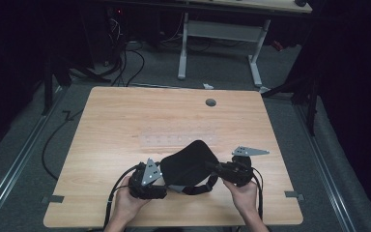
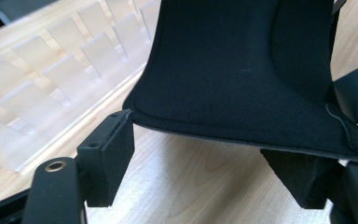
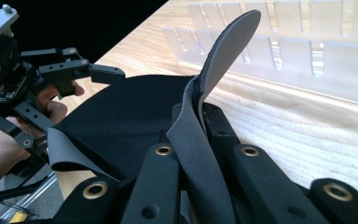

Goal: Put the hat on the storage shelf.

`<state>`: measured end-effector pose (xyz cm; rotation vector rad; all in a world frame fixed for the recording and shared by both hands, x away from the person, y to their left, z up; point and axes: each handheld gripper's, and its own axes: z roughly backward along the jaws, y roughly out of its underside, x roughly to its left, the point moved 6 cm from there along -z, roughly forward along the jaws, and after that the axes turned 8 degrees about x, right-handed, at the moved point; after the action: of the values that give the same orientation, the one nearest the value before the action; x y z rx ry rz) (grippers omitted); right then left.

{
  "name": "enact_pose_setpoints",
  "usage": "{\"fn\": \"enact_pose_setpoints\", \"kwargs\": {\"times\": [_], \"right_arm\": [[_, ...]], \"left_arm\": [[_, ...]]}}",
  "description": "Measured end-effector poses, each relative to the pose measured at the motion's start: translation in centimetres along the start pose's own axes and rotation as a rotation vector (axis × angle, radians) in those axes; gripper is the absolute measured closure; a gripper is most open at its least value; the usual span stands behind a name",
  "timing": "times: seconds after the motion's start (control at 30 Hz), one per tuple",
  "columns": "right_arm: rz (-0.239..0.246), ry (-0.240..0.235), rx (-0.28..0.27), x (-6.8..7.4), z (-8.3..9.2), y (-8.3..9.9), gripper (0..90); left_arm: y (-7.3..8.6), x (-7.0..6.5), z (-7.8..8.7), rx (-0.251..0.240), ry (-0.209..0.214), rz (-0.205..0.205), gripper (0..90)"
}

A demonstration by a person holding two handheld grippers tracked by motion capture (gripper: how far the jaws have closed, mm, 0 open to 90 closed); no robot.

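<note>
On the table, toward 6 o'clock, the black fabric piece hangs between both grippers. The right gripper is clamped on its edge. The left gripper has wide jaws; the fabric lies across them, unpinched. A clear rack lies at 12 o'clock.

In front of you the wooden surface carries a clear slotted rack at the frame centre.
</note>
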<state>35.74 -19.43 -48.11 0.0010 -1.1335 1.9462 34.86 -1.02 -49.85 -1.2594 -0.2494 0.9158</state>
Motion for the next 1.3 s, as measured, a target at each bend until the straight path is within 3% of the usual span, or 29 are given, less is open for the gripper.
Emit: {"fn": "enact_pose_setpoints", "kwargs": {"times": [0.27, 0.33, 0.37, 0.67, 0.8, 0.9, 0.97, 1.1, 1.13, 1.3], "right_arm": [[0.022, -0.01, -0.014, 0.8, 0.1, -0.8, 84.9], [0.025, -0.012, -0.015, 0.9, 0.1, -0.9, 84.9], [0.026, -0.013, -0.014, 0.9, 0.1, -0.9, 84.9], [0.01, -0.02, -0.01, 0.8, -0.2, -1.0, 84.8], [0.014, -0.036, 0.002, 1.3, -0.8, -1.1, 84.8], [0.019, -0.041, -0.002, 1.5, -0.9, -1.1, 84.8], [0.014, -0.05, -0.006, 1.5, -0.9, -1.2, 84.6], [0.01, -0.063, -0.021, 1.5, -0.9, -1.3, 83.3], [0.014, -0.059, -0.024, 1.5, -0.9, -1.3, 82.9], [0.021, -0.051, -0.026, 1.5, -1.2, -1.3, 81.2]], "left_arm": [[-0.6, -0.1, 0.4, -0.004, -0.032, -0.045, 36.1], [-0.6, -0.2, 0.4, -0.004, -0.029, -0.048, 42.7], [-0.7, -0.6, 0.5, -0.012, -0.006, -0.044, 44.7], [-0.7, -0.8, 0.1, 0.01, -0.008, -0.047, 48.7], [-0.2, -1.3, -0.5, 0.039, -0.015, -0.078, 50.9], [-0.2, -1.3, -0.5, 0.046, -0.009, -0.081, 54.5], [-0.4, -1.3, -0.3, 0.036, 0.006, -0.055, 57.8], [-0.4, -1.5, -0.1, 0.032, 0.025, -0.056, 65.7], [-0.3, -1.5, 0.1, 0.04, 0.024, -0.079, 67.9], [-0.2, -1.8, 0.6, 0.058, 0.067, -0.057, 75.2]]}}
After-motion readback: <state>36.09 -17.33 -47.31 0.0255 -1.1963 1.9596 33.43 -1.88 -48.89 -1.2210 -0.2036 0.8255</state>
